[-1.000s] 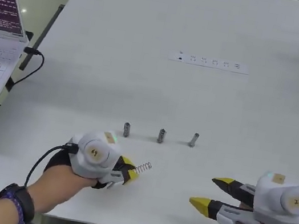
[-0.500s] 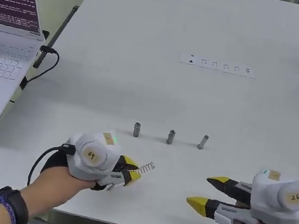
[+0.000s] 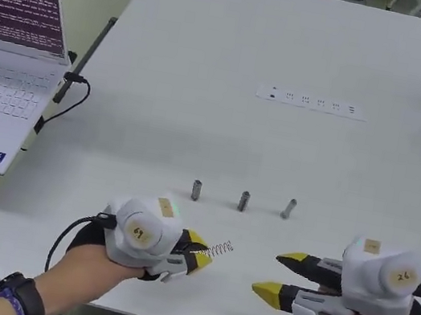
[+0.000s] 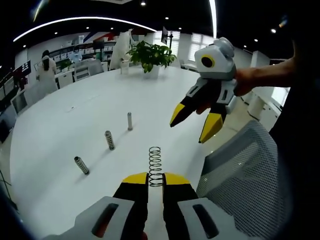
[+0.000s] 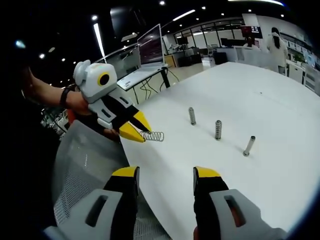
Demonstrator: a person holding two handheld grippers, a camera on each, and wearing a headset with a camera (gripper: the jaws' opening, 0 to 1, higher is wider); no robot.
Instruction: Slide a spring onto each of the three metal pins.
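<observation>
The left gripper (image 3: 195,256) is pinching one end of a spring (image 3: 220,249), jaws closed on it so the free end is pointing out, ready for threading. The right gripper (image 3: 270,273) is hovering wide open and holding nothing. The left pin (image 3: 196,190) and the middle pin (image 3: 244,202) are wearing springs. The bare pin (image 3: 289,209) is standing rightmost, with open table (image 3: 207,83) around it, clear of the near edge.

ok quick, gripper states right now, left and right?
Left gripper: shut on a spring.
Right gripper: open, holding nothing.
</observation>
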